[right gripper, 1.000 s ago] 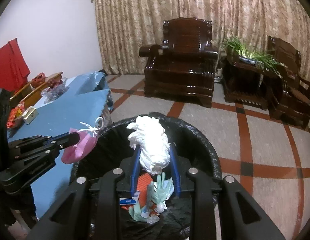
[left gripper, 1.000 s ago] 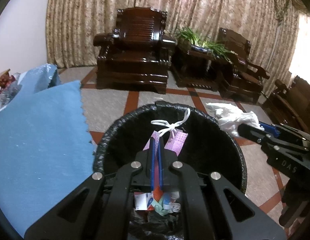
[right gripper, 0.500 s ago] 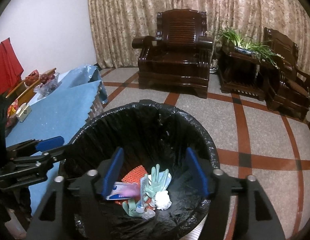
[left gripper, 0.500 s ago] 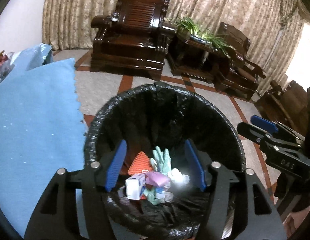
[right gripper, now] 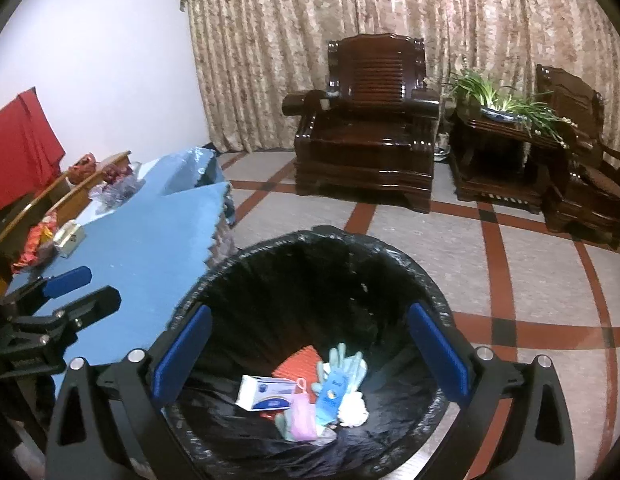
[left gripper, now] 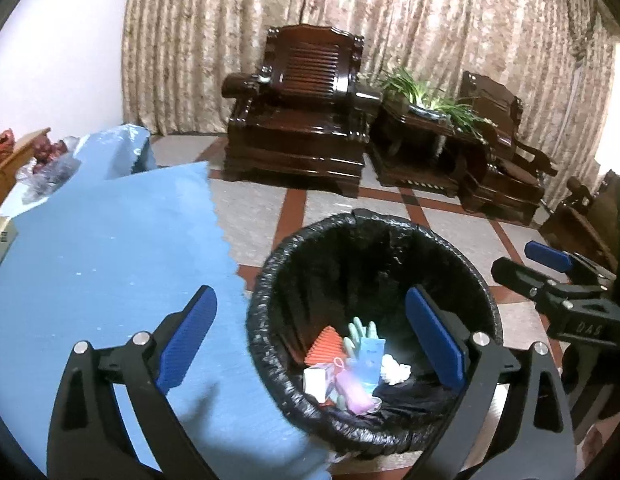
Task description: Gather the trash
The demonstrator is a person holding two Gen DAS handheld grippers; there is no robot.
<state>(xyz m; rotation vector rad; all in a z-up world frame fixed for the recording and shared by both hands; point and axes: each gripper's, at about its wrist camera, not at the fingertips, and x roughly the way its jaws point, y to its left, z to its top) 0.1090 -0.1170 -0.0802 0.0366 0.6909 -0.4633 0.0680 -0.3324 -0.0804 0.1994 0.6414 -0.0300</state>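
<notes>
Both grippers, left [left gripper: 310,340] and right [right gripper: 310,352], gape wide and empty above the black-lined bin [right gripper: 389,256]; the blue tabletop [left gripper: 90,260] lies to the left, nearer the left gripper.

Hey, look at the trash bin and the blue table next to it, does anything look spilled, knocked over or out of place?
Nothing stands out. The trash bin stands upright with its black liner over the rim, and the white box, pink pouch, gloves and white wad all lie inside it. No litter shows on the visible floor.
</notes>
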